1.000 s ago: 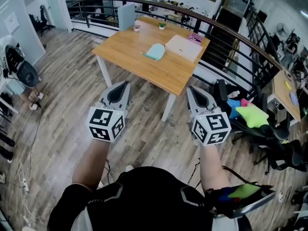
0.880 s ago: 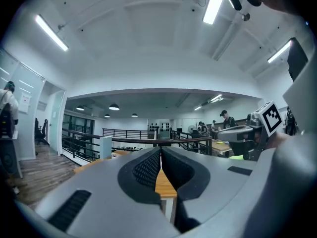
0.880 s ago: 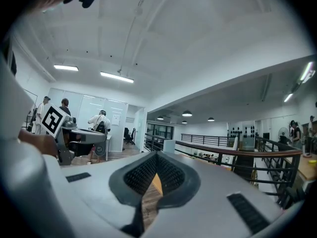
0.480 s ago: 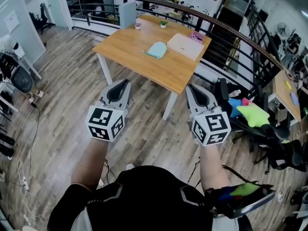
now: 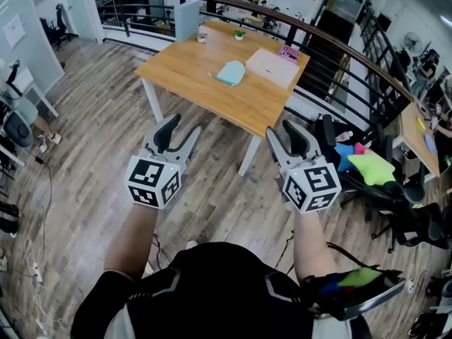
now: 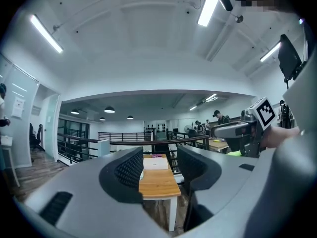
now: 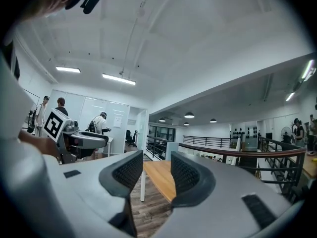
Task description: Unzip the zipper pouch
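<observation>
Wooden table (image 5: 191, 80), teal zipper pouch (image 5: 230, 72) on top

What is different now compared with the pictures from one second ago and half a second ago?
Both the left gripper and the right gripper have just opened their jaws; nothing is between them. Both hands stayed where they were, short of the table, and the zipper pouch lies on it untouched, as before.

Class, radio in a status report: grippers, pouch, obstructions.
Left gripper and right gripper just opened, both empty. Zipper pouch lies on table, out ahead, untouched. Only wooden floor between.
</observation>
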Tool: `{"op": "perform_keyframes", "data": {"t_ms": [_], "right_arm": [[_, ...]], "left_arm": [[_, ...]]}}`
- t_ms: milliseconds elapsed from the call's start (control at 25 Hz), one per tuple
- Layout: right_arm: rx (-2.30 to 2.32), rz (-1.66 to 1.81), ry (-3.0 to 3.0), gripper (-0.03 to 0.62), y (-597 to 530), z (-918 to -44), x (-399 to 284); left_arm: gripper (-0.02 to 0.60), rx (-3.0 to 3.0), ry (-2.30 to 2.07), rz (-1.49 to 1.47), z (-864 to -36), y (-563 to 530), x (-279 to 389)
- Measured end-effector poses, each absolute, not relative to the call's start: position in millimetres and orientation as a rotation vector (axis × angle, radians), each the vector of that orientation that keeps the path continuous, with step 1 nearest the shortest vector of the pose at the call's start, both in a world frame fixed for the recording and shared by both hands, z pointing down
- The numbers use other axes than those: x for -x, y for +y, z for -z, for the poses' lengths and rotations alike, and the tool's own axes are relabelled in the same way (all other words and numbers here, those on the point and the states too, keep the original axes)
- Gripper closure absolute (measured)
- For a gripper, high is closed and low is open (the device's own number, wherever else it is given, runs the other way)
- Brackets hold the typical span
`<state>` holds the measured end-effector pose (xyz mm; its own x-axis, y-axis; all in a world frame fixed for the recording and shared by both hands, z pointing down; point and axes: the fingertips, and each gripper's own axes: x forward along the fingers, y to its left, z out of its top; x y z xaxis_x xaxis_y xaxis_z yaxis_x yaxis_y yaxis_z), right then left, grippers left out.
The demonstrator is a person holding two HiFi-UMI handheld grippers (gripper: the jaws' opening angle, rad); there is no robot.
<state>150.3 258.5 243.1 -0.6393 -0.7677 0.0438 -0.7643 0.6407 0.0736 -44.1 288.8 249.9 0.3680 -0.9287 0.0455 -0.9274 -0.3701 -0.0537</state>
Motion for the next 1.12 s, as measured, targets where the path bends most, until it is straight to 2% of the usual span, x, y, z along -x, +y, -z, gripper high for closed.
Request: {"op": "perform_keyframes", "data": {"t_ms": [480, 1120], "right_arm": [[-1.337, 0.042, -2.779, 0.347, 254.0, -244.4, -119.2], [-1.329, 0.032, -2.754, 0.326, 203.0, -268.7, -69.7]], "left_arm": [[0.342, 2.652, 1.698, 0.043, -255.6, 282.0, 88.4], [0.342, 2.688, 1.655, -0.007, -274.8, 232.5, 133.9]]}}
